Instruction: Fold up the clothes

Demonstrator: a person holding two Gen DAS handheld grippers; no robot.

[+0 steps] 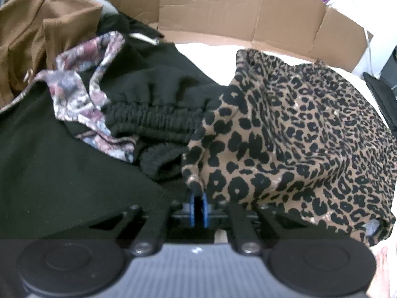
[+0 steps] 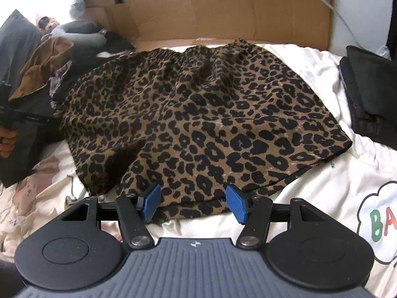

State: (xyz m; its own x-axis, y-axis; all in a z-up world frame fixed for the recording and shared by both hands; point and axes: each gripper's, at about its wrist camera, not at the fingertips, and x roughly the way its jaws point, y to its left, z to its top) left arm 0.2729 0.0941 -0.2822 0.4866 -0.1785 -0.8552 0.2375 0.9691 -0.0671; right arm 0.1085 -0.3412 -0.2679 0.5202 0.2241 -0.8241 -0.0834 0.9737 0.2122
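Two grippers on leopard-print skirt [image 2: 198, 114]: left gripper [image 1: 198, 204] pinched on its corner, right gripper [image 2: 193, 202] spread wide over near hem, not gripping. Thin, floppy fabric; prob best taken at hem corners.

Two wrist fisheyes, both angled steeply down onto the bed, close in.

Left view: from behind the left gripper [image 1: 198, 209], pressed near the leopard-print garment [image 1: 297, 136] and dark clothes pile [image 1: 153, 92]. Right view: from behind the right gripper [image 2: 192, 202], at the near hem, looking toward the cardboard [image 2: 223, 12]. Shared: leopard-print garment, cardboard, brown cloth [image 2: 42, 69].
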